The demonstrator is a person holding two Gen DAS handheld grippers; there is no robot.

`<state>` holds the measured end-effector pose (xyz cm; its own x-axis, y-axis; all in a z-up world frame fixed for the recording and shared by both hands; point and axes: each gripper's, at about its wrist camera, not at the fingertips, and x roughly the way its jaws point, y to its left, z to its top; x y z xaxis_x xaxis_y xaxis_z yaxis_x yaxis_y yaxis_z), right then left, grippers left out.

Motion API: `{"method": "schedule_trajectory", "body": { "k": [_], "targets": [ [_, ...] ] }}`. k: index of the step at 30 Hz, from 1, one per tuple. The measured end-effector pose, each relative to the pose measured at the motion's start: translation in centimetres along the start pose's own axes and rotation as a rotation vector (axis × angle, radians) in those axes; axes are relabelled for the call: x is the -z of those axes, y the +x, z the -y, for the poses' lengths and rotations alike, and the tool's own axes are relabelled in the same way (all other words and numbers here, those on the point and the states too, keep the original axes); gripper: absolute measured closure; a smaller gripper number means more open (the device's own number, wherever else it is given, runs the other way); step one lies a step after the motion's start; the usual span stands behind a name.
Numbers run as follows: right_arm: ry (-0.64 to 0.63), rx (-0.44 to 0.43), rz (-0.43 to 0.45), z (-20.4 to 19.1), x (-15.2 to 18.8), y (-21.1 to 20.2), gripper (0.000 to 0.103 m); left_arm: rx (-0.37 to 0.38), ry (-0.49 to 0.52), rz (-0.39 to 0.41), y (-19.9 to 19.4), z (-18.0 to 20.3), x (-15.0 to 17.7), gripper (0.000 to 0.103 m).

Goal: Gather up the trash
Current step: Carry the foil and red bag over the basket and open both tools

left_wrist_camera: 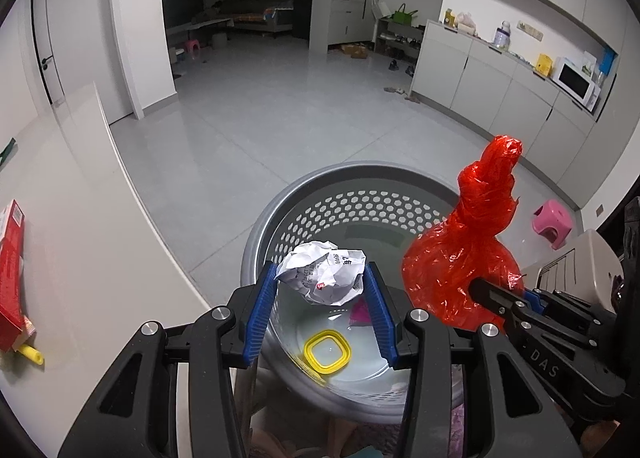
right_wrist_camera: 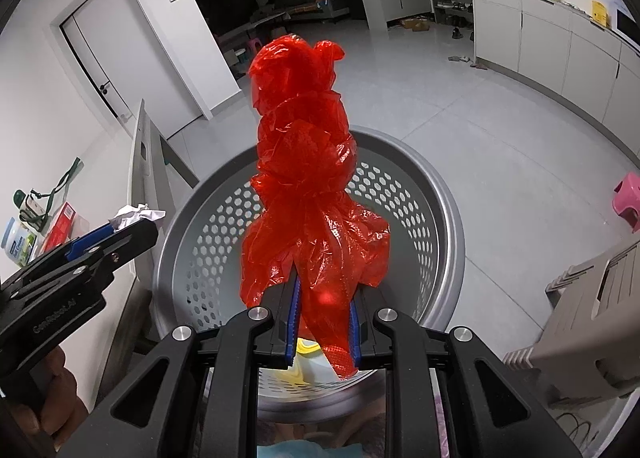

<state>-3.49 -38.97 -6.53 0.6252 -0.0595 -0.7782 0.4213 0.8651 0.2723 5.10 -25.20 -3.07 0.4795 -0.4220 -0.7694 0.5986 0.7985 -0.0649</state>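
In the lower middle of the left wrist view, the left tool is pinching a crumpled paper ball between its blue pads, the jaws closed in as far as the wad allows. In the lower middle of the right wrist view, the right tool is clamping the lower part of a knotted red plastic bag, its jaws nearly together on the thin film, and the bag is standing up from the grip toward the top of the frame.

Just beyond both tools, a grey perforated bin is filling the centre of each view. The paper ball is hanging over its open mouth, near the rim closest to the camera; the red bag is also sitting above the opening. At the bottom of the bin a yellow lid ring is lying beside a small pink scrap.

At the left edge of the left view, a red box is resting on the white table. Further off, a pink stool is standing on the grey tiled floor at the right, with white cabinets behind it.

The step in hand looks like the drop: both pieces of trash are being carried over the bin. The next move seems to call for opening each tool while its load is well inside the rim, so neither the paper nor the light bag is catching on the edge or drifting out.
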Motion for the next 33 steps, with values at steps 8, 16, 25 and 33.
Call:
{"method": "schedule_trajectory", "body": {
  "k": [8,16,25,33],
  "targets": [
    [0.007,0.011,-0.010,-0.2,-0.4,0.5,0.084,-0.009,-0.006,-0.019,0.6,-0.5,0.5,0.057],
    [0.005,0.032,-0.008,-0.2,-0.3,0.5,0.073,-0.006,-0.006,-0.021,0.5,-0.3,0.2,0.053],
    [0.005,0.030,0.029,-0.1,-0.2,-0.3,0.047,-0.017,-0.012,-0.005,0.2,-0.1,0.3,0.039],
    [0.007,0.022,0.027,-0.1,-0.3,-0.5,0.047,-0.020,-0.014,-0.006,-0.2,0.1,0.5,0.037]
  ]
}}
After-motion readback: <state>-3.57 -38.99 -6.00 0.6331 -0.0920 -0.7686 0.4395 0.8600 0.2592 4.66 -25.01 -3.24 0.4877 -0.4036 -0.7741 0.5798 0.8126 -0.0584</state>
